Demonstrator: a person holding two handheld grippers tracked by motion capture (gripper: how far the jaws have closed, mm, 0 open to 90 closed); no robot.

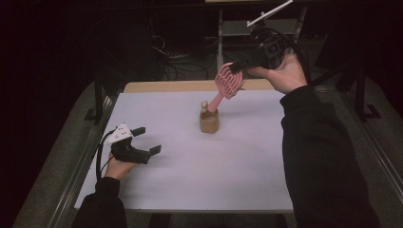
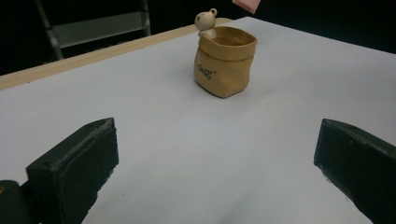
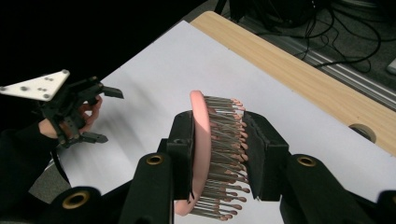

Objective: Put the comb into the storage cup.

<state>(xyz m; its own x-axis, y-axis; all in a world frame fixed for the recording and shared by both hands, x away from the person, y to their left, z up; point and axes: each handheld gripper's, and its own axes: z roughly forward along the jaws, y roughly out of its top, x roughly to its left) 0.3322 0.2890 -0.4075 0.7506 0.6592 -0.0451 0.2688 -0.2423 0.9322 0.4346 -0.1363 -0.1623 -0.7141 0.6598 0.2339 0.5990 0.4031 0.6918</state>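
A pink hairbrush (image 1: 229, 81) hangs tilted over the far middle of the table, handle end down. My right gripper (image 1: 236, 66) is shut on its head, and in the right gripper view the jaws press the brush (image 3: 201, 140) from both sides, bristles to the right. Below the handle a tan pouch (image 1: 209, 122) with a small bear figure (image 1: 204, 105) on its rim stands upright. The handle tip (image 2: 245, 3) hangs above the pouch (image 2: 224, 63), apart from it. My left gripper (image 1: 148, 140) hovers low at the near left, open and holding nothing (image 2: 217, 128).
A white sheet (image 1: 237, 161) covers the table, with a bare wooden strip (image 1: 166, 86) along the far edge. Metal rails (image 1: 81, 156) run along both sides. Cables and a shelf frame (image 1: 228, 28) lie beyond the far edge.
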